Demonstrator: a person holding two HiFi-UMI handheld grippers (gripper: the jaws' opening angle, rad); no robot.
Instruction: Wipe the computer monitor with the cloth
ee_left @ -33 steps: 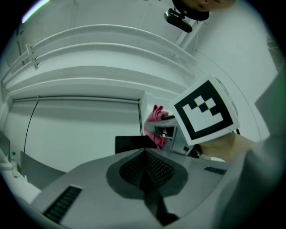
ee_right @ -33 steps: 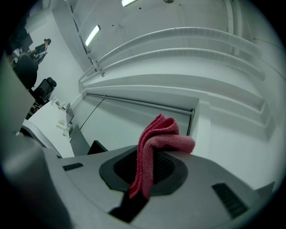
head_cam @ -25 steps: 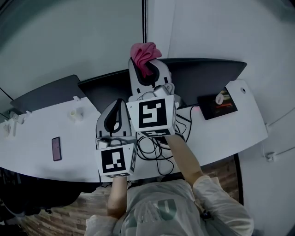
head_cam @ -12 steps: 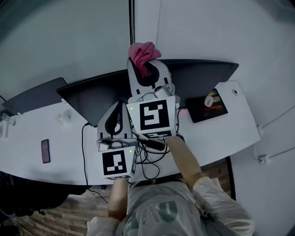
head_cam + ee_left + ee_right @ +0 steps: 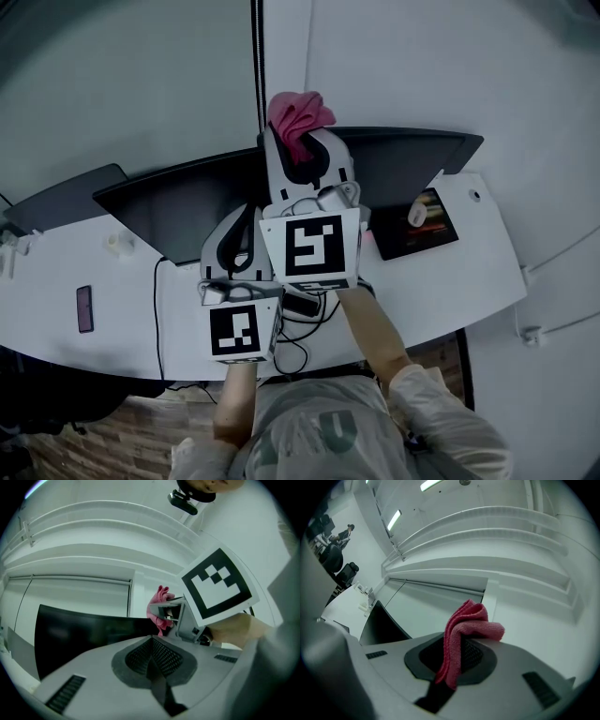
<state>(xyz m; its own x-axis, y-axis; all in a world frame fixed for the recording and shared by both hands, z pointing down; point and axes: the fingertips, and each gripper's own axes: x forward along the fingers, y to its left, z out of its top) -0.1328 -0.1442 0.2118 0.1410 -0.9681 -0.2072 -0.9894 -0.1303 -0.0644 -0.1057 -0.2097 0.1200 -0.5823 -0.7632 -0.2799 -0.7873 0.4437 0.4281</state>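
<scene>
The cloth (image 5: 465,630) pinched in my right gripper (image 5: 454,660) is pink, nubby, matt knit stuff. That one and my left gripper (image 5: 152,658) look like smooth matt grey plastic, with dark ribbed pads (image 5: 165,657). The monitor (image 5: 79,630) ahead of them is dark and smooth. The desk (image 5: 112,300) underneath is smooth white, and the floor (image 5: 112,441) is wood planks.

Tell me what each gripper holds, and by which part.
The right gripper pinches the pink cloth by its bunched lower part; the rest sticks up past the jaws. The left gripper is shut, empty.
</scene>
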